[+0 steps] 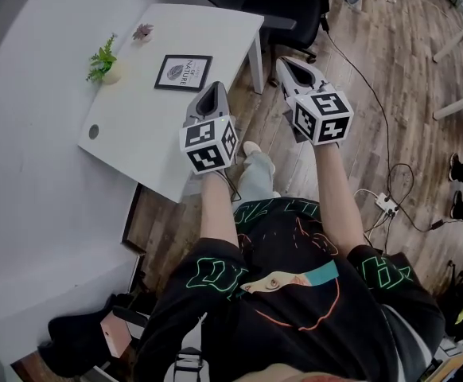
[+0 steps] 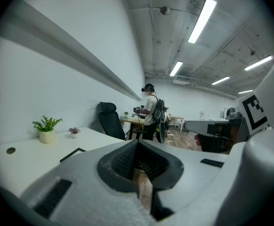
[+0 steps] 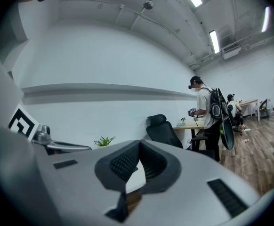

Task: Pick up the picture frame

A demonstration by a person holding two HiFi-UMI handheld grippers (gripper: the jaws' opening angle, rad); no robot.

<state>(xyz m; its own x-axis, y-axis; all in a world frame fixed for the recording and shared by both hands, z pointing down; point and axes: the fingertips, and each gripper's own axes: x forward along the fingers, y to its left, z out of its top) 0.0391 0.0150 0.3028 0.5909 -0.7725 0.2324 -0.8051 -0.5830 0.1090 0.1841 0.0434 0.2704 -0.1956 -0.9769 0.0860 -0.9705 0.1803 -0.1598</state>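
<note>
**Both grippers shut and empty, frame untouched on the worktop**

The picture frame (image 1: pixel 183 72) lies flat and face up on the white worktop (image 1: pixel 136 130), towards its far end, with a small potted plant (image 1: pixel 102 60) just to its left. Nothing touches it.

The left gripper (image 1: pixel 212 88) is held over the worktop's right edge, tips aimed roughly at the frame but short of it and clearly apart. The right gripper (image 1: pixel 289 64) hangs off to the side, over the wooden floor (image 1: pixel 359 94), not above the worktop at all. Each has its jaws pressed together with nothing between them.

This reads as a ready stance before the reach. The left gripper is the nearer one and looks the likelier to make the pick, while the right is kept out of its way. Because the frame lies flat, the jaws would have to part and come in at an edge.

Only the head view gives the layout: frame, plant and both grippers together. The left gripper view (image 2: pixel 138 144) shows just a dark sliver of the frame (image 2: pixel 73 153) past its own body. It confirms the ribbed pads meeting, and adds a person (image 2: pixel 151 112) standing at a far desk. The right gripper view (image 3: pixel 139 145) shows no frame, only plant tips, an office chair (image 3: pixel 163 128) and its closed jaws.
</note>
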